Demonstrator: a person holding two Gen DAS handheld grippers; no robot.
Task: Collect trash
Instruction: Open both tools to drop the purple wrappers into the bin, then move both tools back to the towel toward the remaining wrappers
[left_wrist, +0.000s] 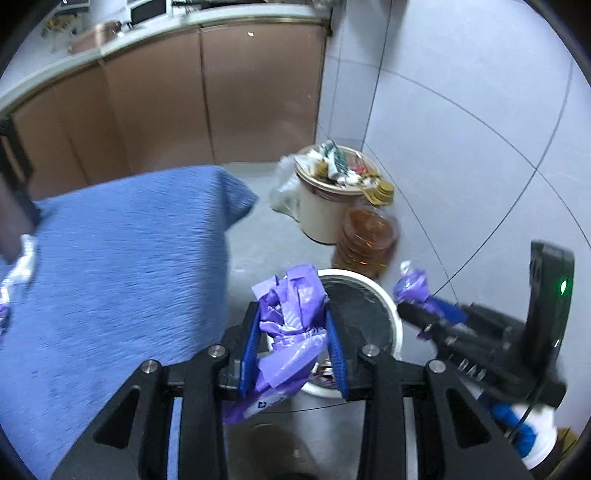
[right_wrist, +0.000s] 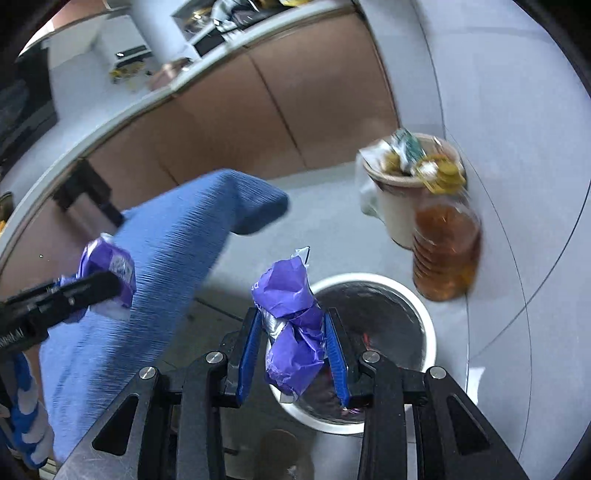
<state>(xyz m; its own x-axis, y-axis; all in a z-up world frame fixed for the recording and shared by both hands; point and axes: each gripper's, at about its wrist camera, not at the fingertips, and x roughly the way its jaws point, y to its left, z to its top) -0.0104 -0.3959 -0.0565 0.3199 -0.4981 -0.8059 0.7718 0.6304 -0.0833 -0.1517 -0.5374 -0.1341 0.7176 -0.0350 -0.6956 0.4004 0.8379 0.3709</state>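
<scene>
A crumpled purple wrapper (left_wrist: 291, 325) is being held between blue pads above the rim of a white trash bin (left_wrist: 397, 325), whose dark-lined mouth is lying open on the grey floor. A second crumpled purple wrapper (right_wrist: 291, 328), with silver foil showing, is being gripped over the same bin's near rim.

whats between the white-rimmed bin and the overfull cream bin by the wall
An amber oil bottle stands between the white-rimmed bin and the overfull cream bin, right against the cream one; the right wrist view shows it best.
</scene>
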